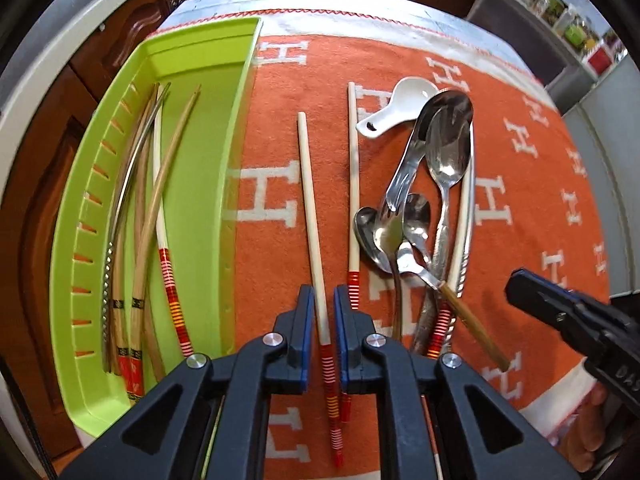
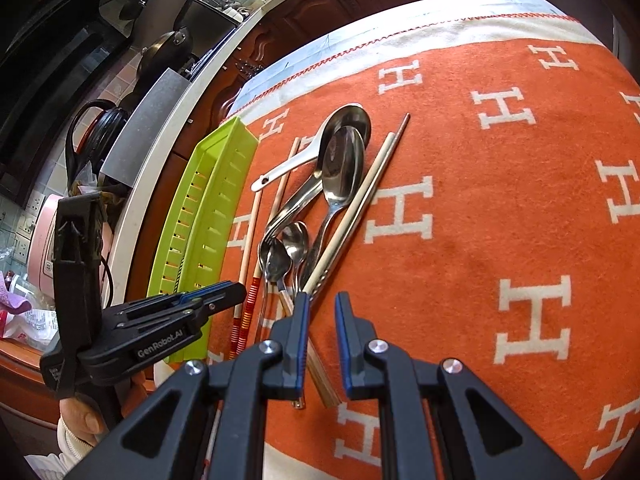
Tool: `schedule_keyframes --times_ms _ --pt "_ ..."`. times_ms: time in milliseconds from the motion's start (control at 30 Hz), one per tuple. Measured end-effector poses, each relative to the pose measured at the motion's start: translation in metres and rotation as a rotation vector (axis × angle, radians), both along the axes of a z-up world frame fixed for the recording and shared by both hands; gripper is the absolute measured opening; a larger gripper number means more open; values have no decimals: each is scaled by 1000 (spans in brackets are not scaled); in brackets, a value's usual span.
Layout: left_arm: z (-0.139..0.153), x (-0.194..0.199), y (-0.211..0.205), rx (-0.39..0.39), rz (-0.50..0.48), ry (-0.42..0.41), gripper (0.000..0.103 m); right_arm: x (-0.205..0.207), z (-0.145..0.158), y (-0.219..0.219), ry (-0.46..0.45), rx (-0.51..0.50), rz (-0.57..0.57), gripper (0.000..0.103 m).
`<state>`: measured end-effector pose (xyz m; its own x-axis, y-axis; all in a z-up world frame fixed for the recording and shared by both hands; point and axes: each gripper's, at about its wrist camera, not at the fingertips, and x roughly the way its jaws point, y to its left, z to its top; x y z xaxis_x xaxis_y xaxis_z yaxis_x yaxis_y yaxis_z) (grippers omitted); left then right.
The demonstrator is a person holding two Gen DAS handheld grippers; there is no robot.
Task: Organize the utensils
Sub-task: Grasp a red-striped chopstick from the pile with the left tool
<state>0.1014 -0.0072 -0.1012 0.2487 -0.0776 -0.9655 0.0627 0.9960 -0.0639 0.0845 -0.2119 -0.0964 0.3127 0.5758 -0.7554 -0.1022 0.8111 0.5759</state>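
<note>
Left fingers (image 1: 301, 312) nearly closed — straddling cream chopstick (image 1: 310, 200).

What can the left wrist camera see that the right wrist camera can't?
Only the left wrist view looks down into the green tray, so you see the chopsticks in the tray, and the left tool around a red-banded chopstick.

Only the right wrist view shows the kitchen counter with a dark pan and scissors, plus the right tool with nothing between its fingers.

Both show the orange cloth, the tray, the white spoon and the metal spoon pile.
</note>
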Motion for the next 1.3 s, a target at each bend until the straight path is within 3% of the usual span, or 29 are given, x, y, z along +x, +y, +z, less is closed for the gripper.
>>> schedule_keyframes --times_ms 167,367,533,867,1100,1300 --pt "-5 5 -18 103 -19 4 12 -1 3 2 -12 -3 -1 13" --pt "-5 18 -19 87 13 50 14 -1 4 2 -17 4 -2 13" --pt "-7 20 -28 63 -9 61 9 -1 1 -3 -11 20 -8 13" --pt "-10 13 -33 78 27 25 10 -2 -4 -11 -9 44 1 13" --pt "-8 0 -11 -49 69 19 3 -5 -8 -8 -4 50 22 13" --pt "8 -21 1 -90 60 0 3 -8 3 6 -28 44 60 13"
